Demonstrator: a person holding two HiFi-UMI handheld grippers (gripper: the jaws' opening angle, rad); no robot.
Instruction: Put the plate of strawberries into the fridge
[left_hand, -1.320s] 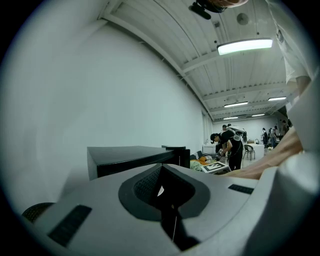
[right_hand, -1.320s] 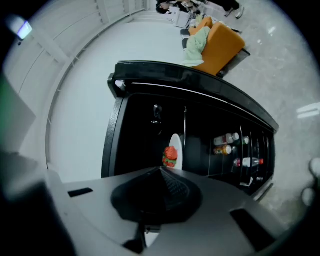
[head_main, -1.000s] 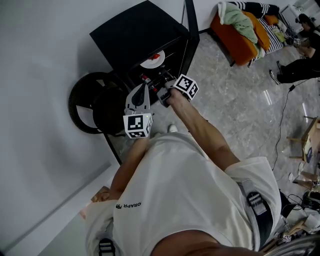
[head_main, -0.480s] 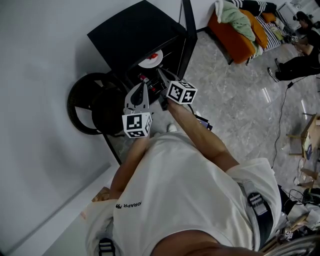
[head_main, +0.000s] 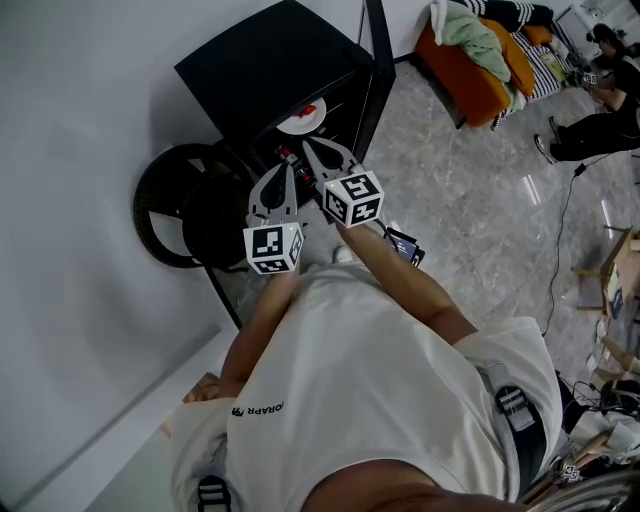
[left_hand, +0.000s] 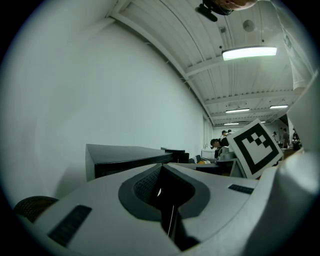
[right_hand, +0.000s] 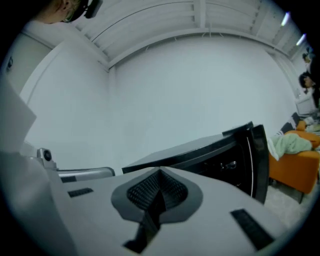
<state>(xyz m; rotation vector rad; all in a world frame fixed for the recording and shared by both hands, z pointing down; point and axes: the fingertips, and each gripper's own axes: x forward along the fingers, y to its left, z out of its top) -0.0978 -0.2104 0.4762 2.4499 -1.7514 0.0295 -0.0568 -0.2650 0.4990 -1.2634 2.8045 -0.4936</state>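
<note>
Black fridge (head_main: 265, 70) open, white plate (head_main: 298, 124) partly hidden inside, left gripper (head_main: 282, 170) and right gripper (head_main: 318, 150) jaws clenched, empty

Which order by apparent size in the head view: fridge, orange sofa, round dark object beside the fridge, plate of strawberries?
1. Black fridge: largest.
2-3. Round dark object and orange sofa: these look about alike. The sofa is farther off, so they are not ranked.
4. Plate of strawberries: smallest, partly hidden inside the fridge.
</note>
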